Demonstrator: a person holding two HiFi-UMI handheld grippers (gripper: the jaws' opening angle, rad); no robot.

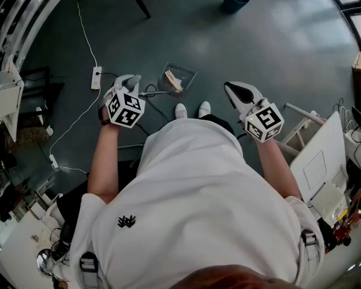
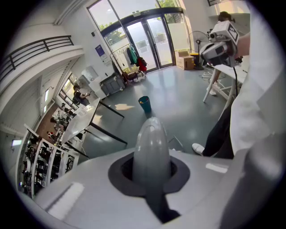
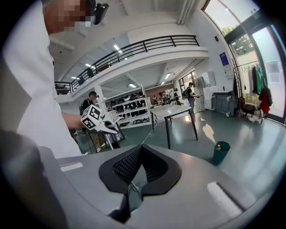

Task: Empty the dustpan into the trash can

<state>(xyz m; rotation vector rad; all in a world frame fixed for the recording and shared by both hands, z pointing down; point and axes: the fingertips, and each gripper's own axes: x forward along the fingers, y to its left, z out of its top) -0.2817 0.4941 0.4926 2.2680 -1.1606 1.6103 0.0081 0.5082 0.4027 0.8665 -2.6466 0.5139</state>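
Note:
A clear dustpan [image 1: 179, 78] holding pale wooden sticks lies on the dark floor just ahead of my white shoes [image 1: 181, 110]. Its thin metal handle [image 1: 155, 93] points left toward my left gripper [image 1: 133, 84], which hovers beside it at waist height. In its own view the left gripper [image 2: 151, 129] is shut with nothing visible between the jaws. My right gripper [image 1: 234, 90] is held to the right of the dustpan. Seen in its own view, the right gripper [image 3: 142, 150] has its pads meeting at the tips. The teal trash can [image 1: 234, 4] [image 2: 144, 103] [image 3: 220, 153] stands far across the floor.
A white power strip [image 1: 96, 78] and its cable trail over the floor at the left. A white folding frame [image 1: 307, 121] and a desk [image 1: 324, 169] stand to my right. A black-legged table [image 2: 85, 118] [image 3: 170, 111] stands ahead; shelves and people are beyond it.

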